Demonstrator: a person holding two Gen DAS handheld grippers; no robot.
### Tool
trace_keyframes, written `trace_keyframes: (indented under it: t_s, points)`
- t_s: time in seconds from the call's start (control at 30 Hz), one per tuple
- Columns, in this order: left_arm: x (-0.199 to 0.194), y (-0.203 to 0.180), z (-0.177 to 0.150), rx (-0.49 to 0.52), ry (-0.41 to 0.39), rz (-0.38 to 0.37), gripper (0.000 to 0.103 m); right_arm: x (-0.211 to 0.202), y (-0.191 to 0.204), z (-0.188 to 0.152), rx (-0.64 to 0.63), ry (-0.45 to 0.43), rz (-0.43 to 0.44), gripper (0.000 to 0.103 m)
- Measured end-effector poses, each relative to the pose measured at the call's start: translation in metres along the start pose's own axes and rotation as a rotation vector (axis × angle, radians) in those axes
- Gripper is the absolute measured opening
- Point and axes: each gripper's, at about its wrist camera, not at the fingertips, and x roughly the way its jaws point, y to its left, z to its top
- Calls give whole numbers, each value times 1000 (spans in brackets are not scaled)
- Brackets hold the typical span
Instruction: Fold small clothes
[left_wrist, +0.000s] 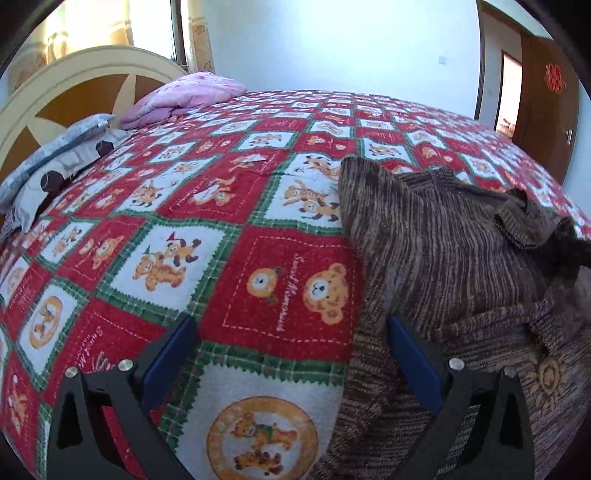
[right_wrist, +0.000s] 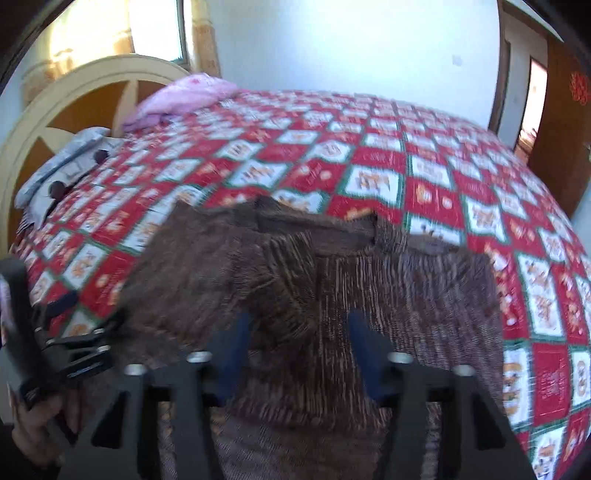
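Our left tool (left_wrist: 291, 332) gapes wide over the red teddy-bear patchwork bedspread (left_wrist: 221, 206). Our right tool (right_wrist: 295, 332) is narrowed, a raised fold of the brown striped knit garment (right_wrist: 332, 280) between its pads, the rest spread on the bed.

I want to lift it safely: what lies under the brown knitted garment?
The brown knitted garment lies directly on the red bear-print blanket. Whatever else may be beneath its folds is covered.
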Motion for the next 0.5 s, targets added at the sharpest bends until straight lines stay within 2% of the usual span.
trace_keyframes:
  t_s: [0.03, 0.2, 0.27, 0.33, 0.4, 0.43, 0.5]
  points:
    - [0, 1, -1, -5, -5, -4, 103, -2, -7, -2, 31, -8, 9, 8]
    - [0, 4, -2, -25, -13, -25, 103, -32, -43, -25, 193, -60, 76, 5]
    - [0, 4, -1, -23, -12, -23, 103, -35, -59, -42, 262, -36, 100, 5]
    - [0, 5, -2, -23, -10, -24, 103, -28, -68, -55, 294, 17, 71, 5]
    - [0, 4, -2, -26, -11, -26, 103, -28, -72, -62, 309, 19, 56, 6]
    - [0, 4, -2, -25, -12, -24, 103, -31, -73, -63, 308, 10, 46, 9]
    - [0, 4, -2, -24, -16, -22, 103, -39, -68, -55, 287, -27, 26, 51]
